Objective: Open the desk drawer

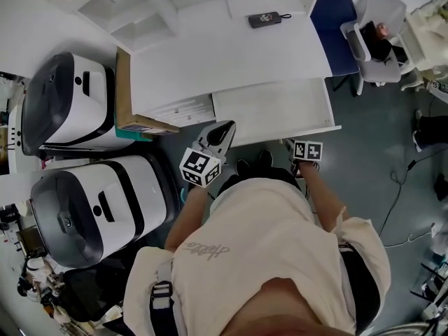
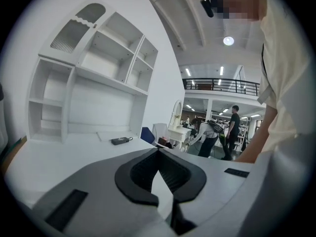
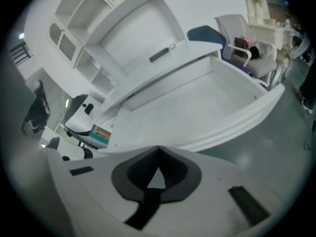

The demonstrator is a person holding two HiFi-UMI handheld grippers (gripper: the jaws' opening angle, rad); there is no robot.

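While drawer [image 1: 276,110] stands pulled out | left tool [image 2: 158,152] closed, empty | right tool [image 3: 158,150] closed, empty | shirt script [image 1: 203,250] unreadable

head view: steeply down | left gripper view: low, upward | right gripper view: near drawer [image 3: 197,105] | shared: desk [image 1: 231,54]

Open drawer [image 1: 273,110] (room inside), box [image 1: 123,89] at L

The white, shallow, rectangular desk drawer [image 1: 273,110] stands open, pulled out level from under the front edge of the white desk top [image 1: 231,47], just right of centre in the head view. In the right gripper view the drawer [image 3: 197,102] spans centre to right, with its white floor and low walls exposed.
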